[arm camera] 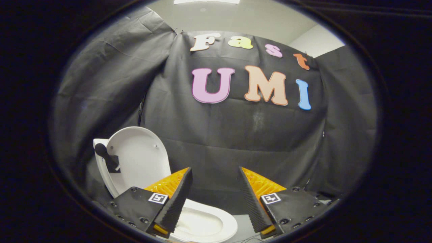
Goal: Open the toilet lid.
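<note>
The white toilet lid [140, 158] stands raised, nearly upright, leaning back beyond and to the left of my left finger. A small black handle piece [107, 158] is fixed at its left rim. Below it the white seat and bowl [206, 224] lie open, partly hidden behind my left finger. My gripper [215, 173] is held above the bowl, to the right of the lid. Its fingers are spread wide apart with nothing between them, and they touch neither lid nor seat.
Black cloth walls close the booth behind the toilet and on both sides. A pale ceiling and a white wall patch show above the cloth. A strip of grey floor [243, 226] lies right of the bowl.
</note>
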The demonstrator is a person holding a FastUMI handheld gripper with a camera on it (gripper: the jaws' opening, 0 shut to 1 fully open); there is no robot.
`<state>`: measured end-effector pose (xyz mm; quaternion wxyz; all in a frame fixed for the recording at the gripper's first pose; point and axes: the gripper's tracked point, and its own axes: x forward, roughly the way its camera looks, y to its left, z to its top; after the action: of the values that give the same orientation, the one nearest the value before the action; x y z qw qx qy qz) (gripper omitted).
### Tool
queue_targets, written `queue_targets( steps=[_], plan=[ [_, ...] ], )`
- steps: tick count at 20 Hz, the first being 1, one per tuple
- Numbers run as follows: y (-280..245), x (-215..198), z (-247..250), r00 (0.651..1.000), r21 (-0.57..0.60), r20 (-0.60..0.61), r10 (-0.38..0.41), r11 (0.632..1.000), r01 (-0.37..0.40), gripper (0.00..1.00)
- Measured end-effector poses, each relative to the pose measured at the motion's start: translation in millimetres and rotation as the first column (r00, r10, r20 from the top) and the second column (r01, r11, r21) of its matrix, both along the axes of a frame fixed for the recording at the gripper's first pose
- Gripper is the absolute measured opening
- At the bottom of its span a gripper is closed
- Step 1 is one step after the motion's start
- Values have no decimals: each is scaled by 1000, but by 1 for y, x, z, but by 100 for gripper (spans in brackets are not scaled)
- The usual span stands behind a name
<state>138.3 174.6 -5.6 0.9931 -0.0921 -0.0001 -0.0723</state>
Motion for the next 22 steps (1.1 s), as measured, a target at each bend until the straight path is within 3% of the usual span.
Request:
queue_targets(
  steps=[5,9,11,15,18,22],
  plan=[
    [-33,-20,13,1000,-68,-4,14,998,-14,85],
    [-44,-34,21,997,-83,-5,73,994,-74,85],
    [-46,-43,14,989,-36,-51,141,989,-143,85],
    [-72,-62,4,981,36,-75,180,983,-178,85],
    [-98,-74,-4,982,63,-97,160,986,-154,85],
    [-127,-93,8,990,83,-28,139,987,-136,85]
  ],
)
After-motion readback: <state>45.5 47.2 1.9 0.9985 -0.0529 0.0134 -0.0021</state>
